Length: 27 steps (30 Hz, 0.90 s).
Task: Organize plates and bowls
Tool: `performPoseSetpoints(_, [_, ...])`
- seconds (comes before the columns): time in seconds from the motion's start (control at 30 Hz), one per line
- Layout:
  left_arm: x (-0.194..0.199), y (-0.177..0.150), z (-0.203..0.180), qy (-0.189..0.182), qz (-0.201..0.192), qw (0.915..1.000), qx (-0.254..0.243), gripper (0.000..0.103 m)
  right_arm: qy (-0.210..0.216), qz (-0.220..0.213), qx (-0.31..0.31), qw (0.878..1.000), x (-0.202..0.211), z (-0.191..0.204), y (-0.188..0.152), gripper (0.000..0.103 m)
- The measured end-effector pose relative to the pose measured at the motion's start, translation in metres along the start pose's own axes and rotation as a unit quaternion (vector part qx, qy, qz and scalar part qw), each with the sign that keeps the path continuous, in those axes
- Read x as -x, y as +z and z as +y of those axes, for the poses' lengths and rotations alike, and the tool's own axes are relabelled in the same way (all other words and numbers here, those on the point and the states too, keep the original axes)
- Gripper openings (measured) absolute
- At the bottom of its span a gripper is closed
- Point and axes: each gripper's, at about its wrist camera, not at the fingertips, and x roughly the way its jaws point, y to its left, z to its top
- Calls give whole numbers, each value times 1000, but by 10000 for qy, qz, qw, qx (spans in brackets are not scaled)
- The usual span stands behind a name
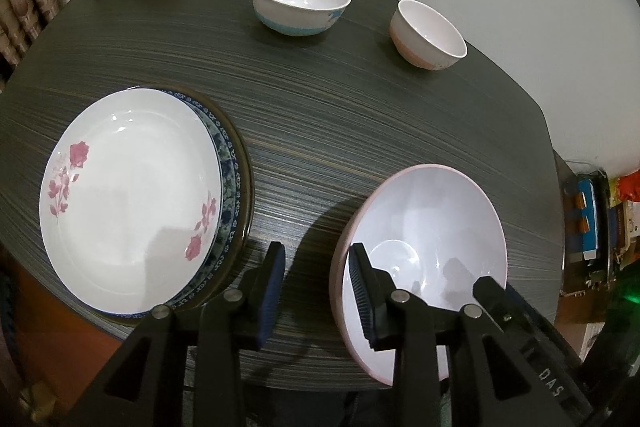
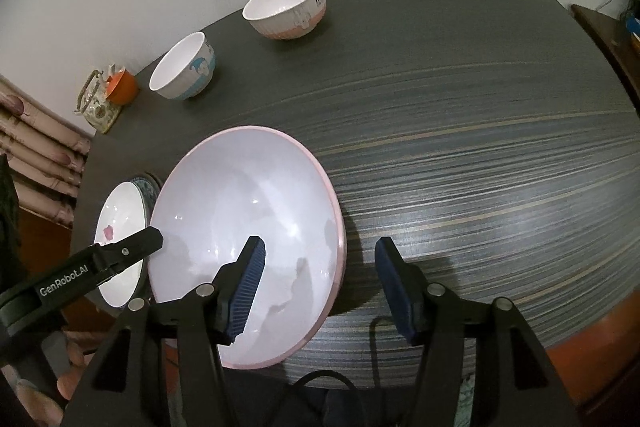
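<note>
1. Pink-rimmed, the big bowl (image 2: 256,211) sits near the table (image 2: 480,155) front edge, beside our stacked plates (image 1: 132,211).
2. Our left gripper (image 1: 316,291) straddles its left rim, pads apart, released.
3. Our right gripper (image 2: 320,291) straddles its right rim, likewise unclenched.
4. Two small bowls (image 1: 301,1) stand far back.

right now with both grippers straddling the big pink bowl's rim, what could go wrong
1. The big pink bowl sits at the near table edge; an uneven lift by the left gripper and right gripper, both open, could tip it off.
2. The plate stack is off-centre and overhangs the same edge beside the left gripper; a sideways swing could knock it.
3. The smooth, glossy rim may slip between the pads.
</note>
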Motion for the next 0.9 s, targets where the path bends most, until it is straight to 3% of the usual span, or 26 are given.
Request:
performPoseSetpoints(0.73, [14,22,13,-100,-230,9997,59,34,38,-412,241,9989,18,9,23,55])
performPoseSetpoints(0.83, [13,28,21,-64,-204,9997,127,44,93,-406,355,9985,18,17,27,55])
performPoseSetpoints(0.9, [13,32,26,-29,-219,9996,151,44,133,-419,439,9981,19,22,31,55])
